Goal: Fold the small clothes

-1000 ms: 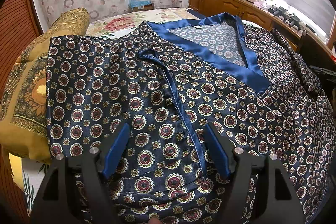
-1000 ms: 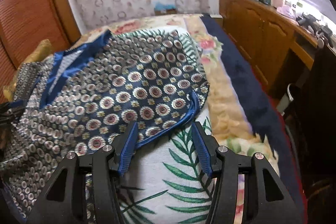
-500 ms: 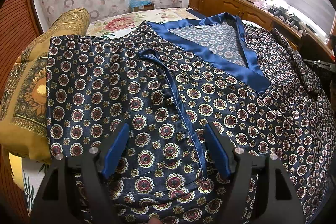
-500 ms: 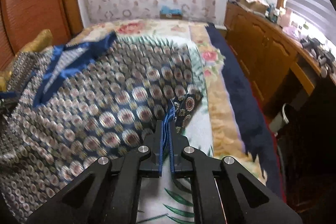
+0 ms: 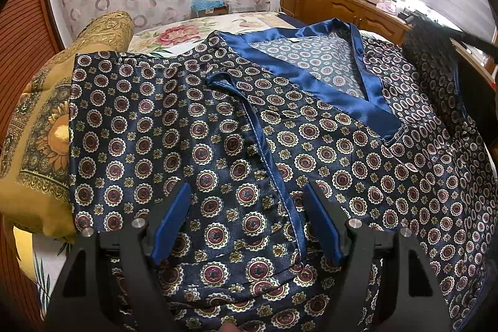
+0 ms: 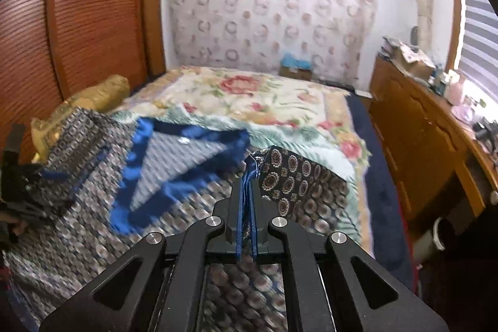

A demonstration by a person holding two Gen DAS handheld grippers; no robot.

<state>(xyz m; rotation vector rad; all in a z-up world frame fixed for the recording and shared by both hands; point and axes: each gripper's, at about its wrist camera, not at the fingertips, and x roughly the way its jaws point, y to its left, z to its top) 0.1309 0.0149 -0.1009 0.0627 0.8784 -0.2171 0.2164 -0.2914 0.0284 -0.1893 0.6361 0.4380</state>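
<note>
A navy satin shirt (image 5: 342,157) with round medallion print and a bright blue V collar (image 5: 367,95) lies spread on the bed. Its left sleeve (image 5: 162,145) is folded across the body, blue cuff edge running down the middle. My left gripper (image 5: 249,207) hovers open just above that folded sleeve, holding nothing. In the right wrist view my right gripper (image 6: 248,176) is shut on the blue-trimmed sleeve (image 6: 295,176), lifted above the shirt (image 6: 102,207) and carried over it. The raised right gripper shows blurred at the far right of the left wrist view.
A mustard patterned pillow (image 5: 46,129) lies left of the shirt against the wooden headboard (image 6: 62,36). The floral bedspread (image 6: 249,95) stretches beyond. A wooden dresser (image 6: 429,145) with clutter runs along the right wall under a window blind.
My right gripper closed on the right sleeve's blue edge, then lifted it and swung it leftwards over the shirt. The left gripper has stayed still and open.
</note>
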